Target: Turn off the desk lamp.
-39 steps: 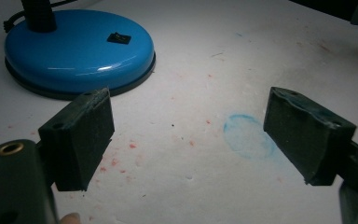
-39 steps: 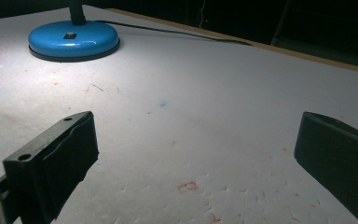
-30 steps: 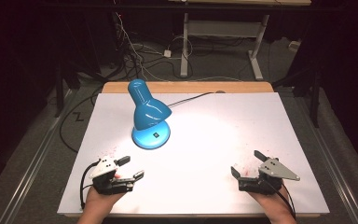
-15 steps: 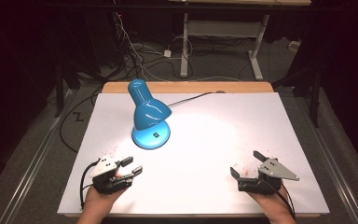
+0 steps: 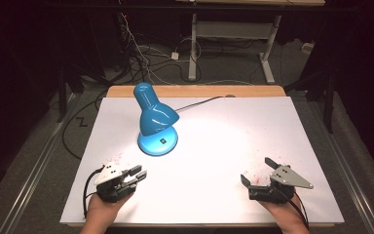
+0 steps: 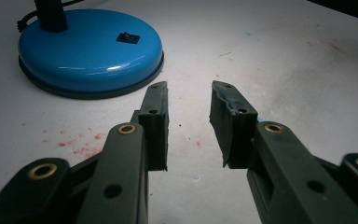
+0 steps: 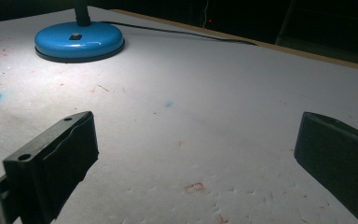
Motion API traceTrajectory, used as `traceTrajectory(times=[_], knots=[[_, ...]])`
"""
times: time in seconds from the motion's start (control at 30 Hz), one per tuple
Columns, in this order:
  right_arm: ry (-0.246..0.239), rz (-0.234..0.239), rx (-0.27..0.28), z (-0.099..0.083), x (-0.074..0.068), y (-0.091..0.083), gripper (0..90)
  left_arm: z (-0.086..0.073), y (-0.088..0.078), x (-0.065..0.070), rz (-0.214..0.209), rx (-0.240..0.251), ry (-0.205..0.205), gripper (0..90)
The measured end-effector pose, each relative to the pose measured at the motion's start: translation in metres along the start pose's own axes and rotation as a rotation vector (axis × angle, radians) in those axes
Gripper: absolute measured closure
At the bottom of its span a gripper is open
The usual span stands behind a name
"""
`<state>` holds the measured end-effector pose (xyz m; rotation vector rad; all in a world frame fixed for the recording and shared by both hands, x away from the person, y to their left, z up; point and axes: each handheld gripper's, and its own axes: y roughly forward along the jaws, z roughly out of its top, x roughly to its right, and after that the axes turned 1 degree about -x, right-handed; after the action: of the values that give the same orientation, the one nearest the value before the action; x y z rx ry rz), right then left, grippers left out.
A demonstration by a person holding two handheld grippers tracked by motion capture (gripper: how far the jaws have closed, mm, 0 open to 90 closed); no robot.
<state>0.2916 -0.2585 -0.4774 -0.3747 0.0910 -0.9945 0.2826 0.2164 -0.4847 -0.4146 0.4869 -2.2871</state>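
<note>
A blue desk lamp (image 5: pixel 157 119) stands lit on the white table (image 5: pixel 233 126), left of centre, its shade tipped down over its round base (image 5: pixel 158 142). My left gripper (image 5: pixel 137 174) sits near the front left edge, just short of the base (image 6: pixel 88 46), which carries a black switch (image 6: pixel 127 37). Its jaws are open by a narrow gap, with nothing between them (image 6: pixel 189 95). My right gripper (image 5: pixel 256 169) rests at the front right, far from the lamp base (image 7: pixel 79 41). It is wide open and holds nothing (image 7: pixel 196 140).
The lamp's black cable (image 5: pixel 200 103) runs back right over the table's wooden rear edge (image 5: pixel 253 90). Red and blue stains mark the white surface (image 7: pixel 168 103). Beyond the table lie floor cables (image 5: pixel 141 53) and a desk frame (image 5: pixel 268 48).
My left gripper has edged slightly forward and to the right, toward the lamp base. The right gripper has hardly moved.
</note>
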Motion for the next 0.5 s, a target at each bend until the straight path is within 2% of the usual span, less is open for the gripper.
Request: traceTrajectory(times=[0.07, 0.17, 0.4, 0.5], knots=[[-0.001, 0.0, -0.001, 0.0, 0.0, 0.0, 0.3, 0.0005, 0.0004, 0.0005, -0.001, -0.006, 0.001, 68.8], [-0.003, 0.001, 0.0, 0.0003, 0.0001, -0.0004, 0.3, 0.0014, 0.0017, 0.0005, -0.031, -0.019, -0.011, 73.1], [-0.005, 0.003, -0.001, 0.0002, -0.0001, -0.0007, 0.3, 0.0034, 0.0023, 0.0022, -0.045, -0.034, 0.0, 84.8], [-0.003, 0.001, 0.0, 0.0005, 0.0, -0.0011, 0.3, 0.0036, 0.0025, 0.0017, -0.051, -0.035, -0.005, 84.9]])
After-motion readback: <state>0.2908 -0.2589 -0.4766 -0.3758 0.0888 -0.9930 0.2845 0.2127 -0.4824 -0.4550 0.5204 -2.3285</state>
